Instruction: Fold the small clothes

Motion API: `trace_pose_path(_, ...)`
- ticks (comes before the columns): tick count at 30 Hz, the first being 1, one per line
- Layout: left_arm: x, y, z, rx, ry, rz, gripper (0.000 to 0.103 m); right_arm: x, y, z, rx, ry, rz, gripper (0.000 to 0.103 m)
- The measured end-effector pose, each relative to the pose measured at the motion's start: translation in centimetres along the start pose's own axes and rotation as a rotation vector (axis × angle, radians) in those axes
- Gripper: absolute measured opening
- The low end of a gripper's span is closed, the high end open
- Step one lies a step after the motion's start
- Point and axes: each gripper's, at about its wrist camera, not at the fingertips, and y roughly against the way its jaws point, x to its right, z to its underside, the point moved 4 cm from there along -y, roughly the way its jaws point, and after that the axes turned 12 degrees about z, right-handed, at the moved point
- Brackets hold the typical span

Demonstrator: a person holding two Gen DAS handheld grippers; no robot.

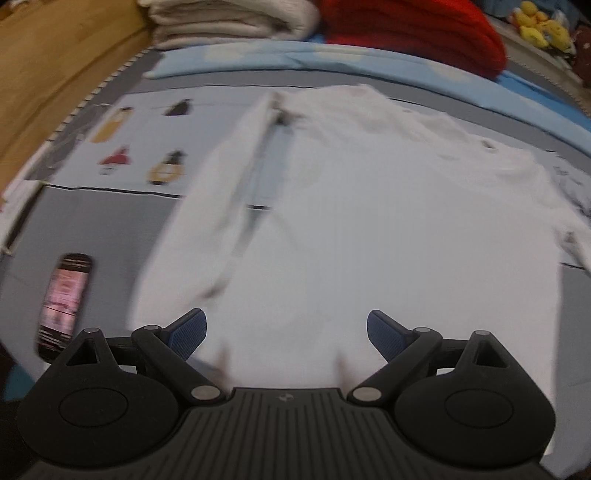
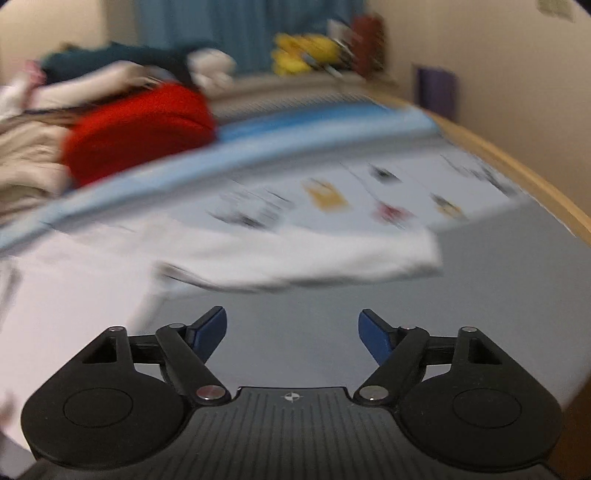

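soft white cloth shirt [image 1: 369, 221] on matt grey bedcover [image 2: 314, 332]; tongs [image 1: 286, 338] matt black plastic.

Shirt [image 1: 369, 221] spread flat on the mat [image 1: 110, 229], phone [image 1: 64, 302] laid at its left, folded clothes [image 1: 229, 22] stacked behind.

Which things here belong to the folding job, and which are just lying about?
Job:
- white garment, spread flat on the grey bed cover
- left tongs, open above it
- right tongs, open, holding nothing

Lying about:
- phone, beside the garment
- red cloth bundle
- folded beige stack
- yellow plush toys
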Motion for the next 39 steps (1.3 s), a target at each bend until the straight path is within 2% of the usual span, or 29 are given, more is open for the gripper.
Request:
trace_pose_path(4, -4.1, -0.2, 0.0, 0.002, -0.015, -0.026, 0.096, -9.4, 2.9, 0.1, 0.057, 0.049, -0.049, 0.094)
trace_pose_path(7, -7.1, -0.9, 0.3, 0.012, -0.001, -0.023, 0.096, -16.3, 3.4, 1.3, 0.083, 0.143, -0.050, 0.094)
trace_pose_path(9, -9.2, -2.0, 0.2, 0.010, 0.005, -0.015, 0.096, -20.5, 3.8, 2.6, 0.064, 0.212, -0.047, 0.094)
trace_pose_path(12, -12.6, -4.5, -1.0, -0.026, 0.021, -0.020, 0.096, -26.4, 2.6, 4.3, 0.035, 0.317, -0.052, 0.094)
trace_pose_path(15, -15.6, -6.8, -2.7, -0.065, 0.061, -0.029, 0.096, -32.0, 2.0, 6.3, 0.069, 0.485, -0.017, 0.094)
trace_pose_path(18, -16.8, -8.4, -4.7, -0.045, 0.061, -0.022, 0.096, -36.7, 1.0, 7.8, 0.116, 0.627, 0.033, 0.094)
trace_pose_path(20, -17.1, -9.3, -5.4, -0.016, 0.061, -0.002, 0.096, -38.9, 0.1, 8.3, 0.110, 0.669, 0.035, 0.094)
trace_pose_path(23, -17.2, -10.8, -5.6, -0.029, 0.067, 0.029, 0.096, -41.2, -1.6, 8.1, 0.067, 0.576, 0.019, 0.094)
trace_pose_path(27, -16.9, -11.3, -6.6, -0.014, 0.046, 0.006, 0.096, -41.7, -4.4, 7.6, -0.034, 0.291, 0.002, 0.095)
trace_pose_path(31, -17.0, -11.6, -7.0, -0.021, 0.015, -0.006, 0.096, -40.6, -7.3, 9.0, -0.127, 0.078, 0.005, 0.095)
trace_pose_path(36, -18.4, -13.5, -6.3, -0.113, -0.038, -0.094, 0.096, -40.0, -8.9, 11.8, -0.150, -0.009, 0.027, 0.095)
trace_pose_path(39, -19.1, -14.2, -5.9, -0.146, -0.022, -0.070, 0.096, -39.9, -9.6, 12.7, -0.181, -0.021, 0.044, 0.095)
